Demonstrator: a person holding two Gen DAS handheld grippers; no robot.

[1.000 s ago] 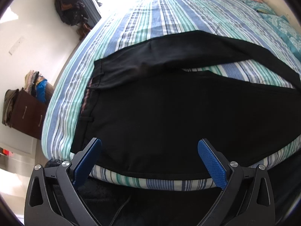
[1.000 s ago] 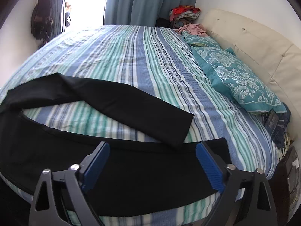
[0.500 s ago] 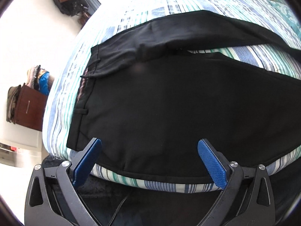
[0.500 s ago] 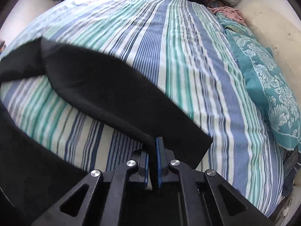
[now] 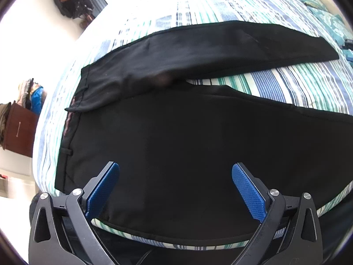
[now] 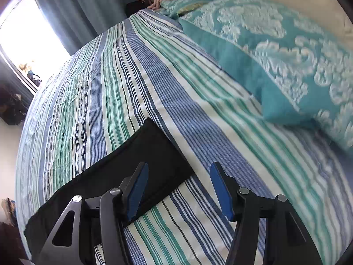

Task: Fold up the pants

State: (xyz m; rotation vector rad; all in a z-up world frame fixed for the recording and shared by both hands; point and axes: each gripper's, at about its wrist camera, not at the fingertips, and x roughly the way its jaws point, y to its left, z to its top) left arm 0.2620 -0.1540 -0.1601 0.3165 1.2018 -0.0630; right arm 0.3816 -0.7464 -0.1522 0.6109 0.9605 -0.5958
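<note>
Black pants (image 5: 176, 150) lie spread on a striped bedsheet (image 6: 136, 84), the waistband (image 5: 66, 145) toward the left edge of the bed in the left wrist view and the two legs running rightward. The far leg (image 5: 220, 50) diverges from the near leg (image 5: 264, 150), leaving a wedge of sheet visible between them; this splayed arrangement suggests that the legs have yet to be laid one upon the other.

The left gripper (image 5: 175, 190) hovers above the seat and upper near leg with its blue pads (image 5: 103, 190) set wide apart, holding nothing. Its position near the waistband probably serves to pin or lift that end while the legs are aligned.

In the right wrist view, the right gripper (image 6: 177, 190) is likewise spread and empty, poised at the hem (image 6: 167, 154) of the far leg. One finger overlies the cloth and the other the bare sheet, so the corner of the hem lies between them; contact with the fabric cannot be determined.

A teal patterned pillow (image 6: 286, 55) rests well apart at the head of the bed, beyond the working area.

The fold appears barely begun.
</note>
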